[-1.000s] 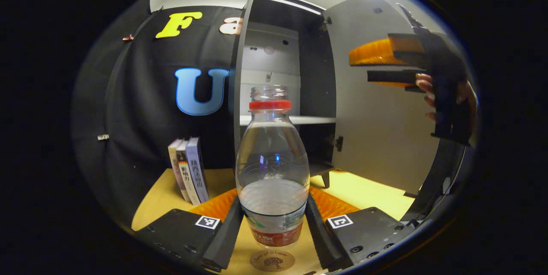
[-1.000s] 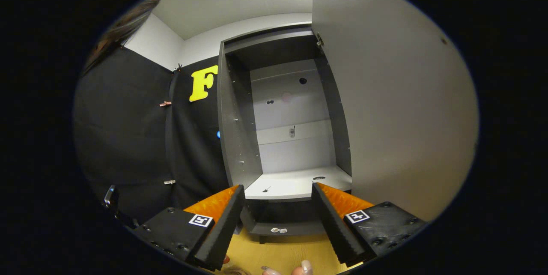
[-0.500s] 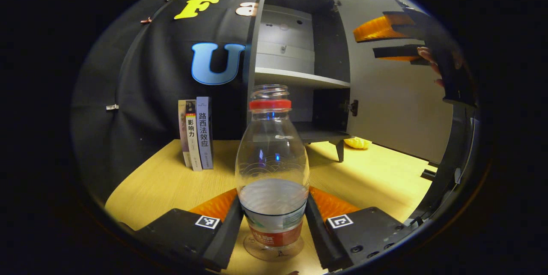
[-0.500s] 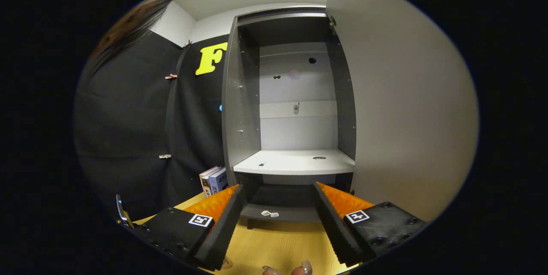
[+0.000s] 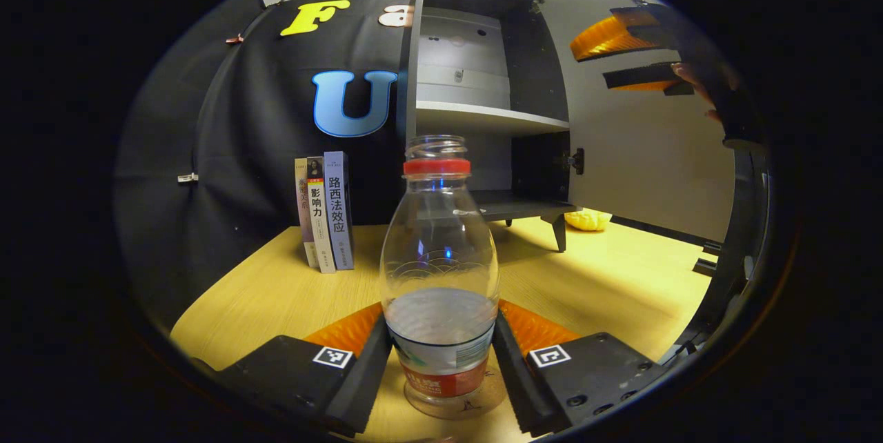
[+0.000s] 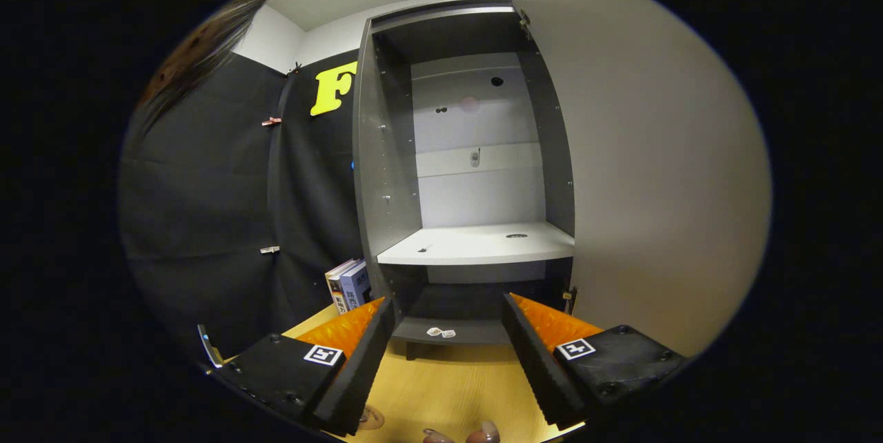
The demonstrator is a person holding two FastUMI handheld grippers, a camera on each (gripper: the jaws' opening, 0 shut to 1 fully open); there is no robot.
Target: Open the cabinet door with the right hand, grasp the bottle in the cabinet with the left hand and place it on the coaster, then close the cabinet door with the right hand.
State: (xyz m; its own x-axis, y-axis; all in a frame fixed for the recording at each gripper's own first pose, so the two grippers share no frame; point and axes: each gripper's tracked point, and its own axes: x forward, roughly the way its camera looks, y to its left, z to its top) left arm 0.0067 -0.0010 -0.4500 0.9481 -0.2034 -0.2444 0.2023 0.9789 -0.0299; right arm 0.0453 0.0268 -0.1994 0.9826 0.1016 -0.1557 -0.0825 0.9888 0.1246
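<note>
Surface [image 5: 290,291]: bottle [image 5: 440,270] upright on coaster [image 5: 498,393], pinched by left fingers [image 5: 370,360]. Right fingers [image 6: 359,360] spread before the open cabinet [image 6: 476,250].

1. The left gripper view sits low, just above the table [image 5: 276,291], facing level along its own fingers toward the books [image 5: 324,212] and the open cabinet [image 5: 483,112] well beyond; the bottle [image 5: 440,270] stands right at the lens.
2. The right gripper view rides higher and nearer the cabinet [image 6: 476,153], looking straight into its shelves, with the door [image 6: 655,167] close on its right.
3. The 2 views share the cabinet interior, the door, the books [image 6: 348,284] and the tabletop; the left gripper view also catches the right gripper [image 5: 631,56] at upper right.
</note>
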